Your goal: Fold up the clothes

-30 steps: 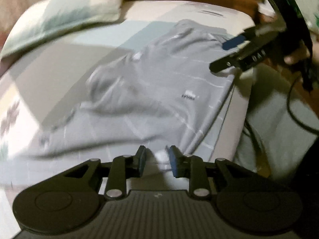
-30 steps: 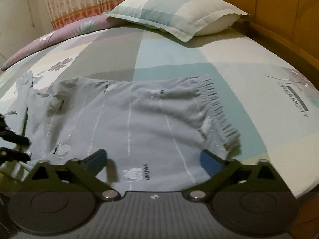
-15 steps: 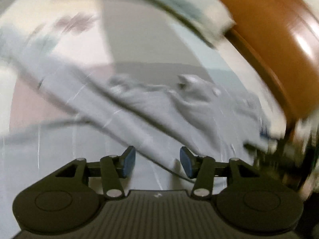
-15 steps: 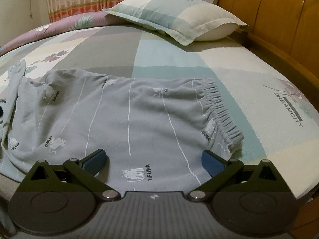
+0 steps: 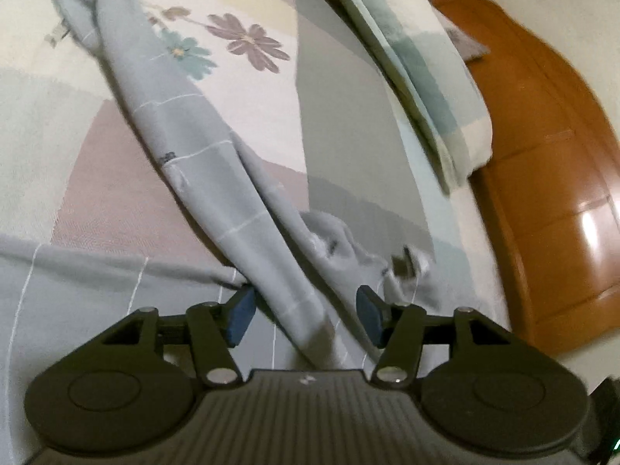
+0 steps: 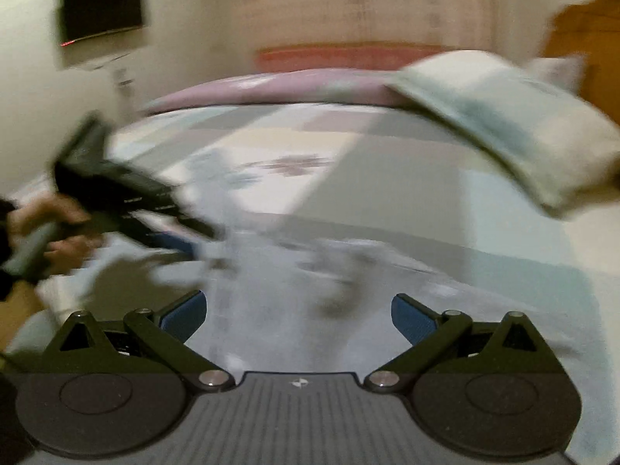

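Now the left gripper (image 5: 304, 316) is opening, its blue pads (image 5: 240, 316) clear of the grey trousers (image 5: 201, 162); one leg runs between them, untouched, and stretches far-left across the patterned bedsheet (image 5: 341, 116). Spread wide, the right gripper (image 6: 298, 316) grasps nothing above the blurred trousers. A pillow (image 5: 422, 69) lies far-right.

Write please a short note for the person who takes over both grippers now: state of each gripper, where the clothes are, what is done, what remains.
Left gripper: jaws opening, a fold of the grey trousers lies between them, pads not pressing it.
Right gripper: open, holding nothing, above the garment.
Trousers: on the bed sheet, one leg stretched out toward the far side, waistband part crumpled near the pillow.
Done: no neat fold is visible.
Left: probably flatten the garment, lay the legs together, then fold.
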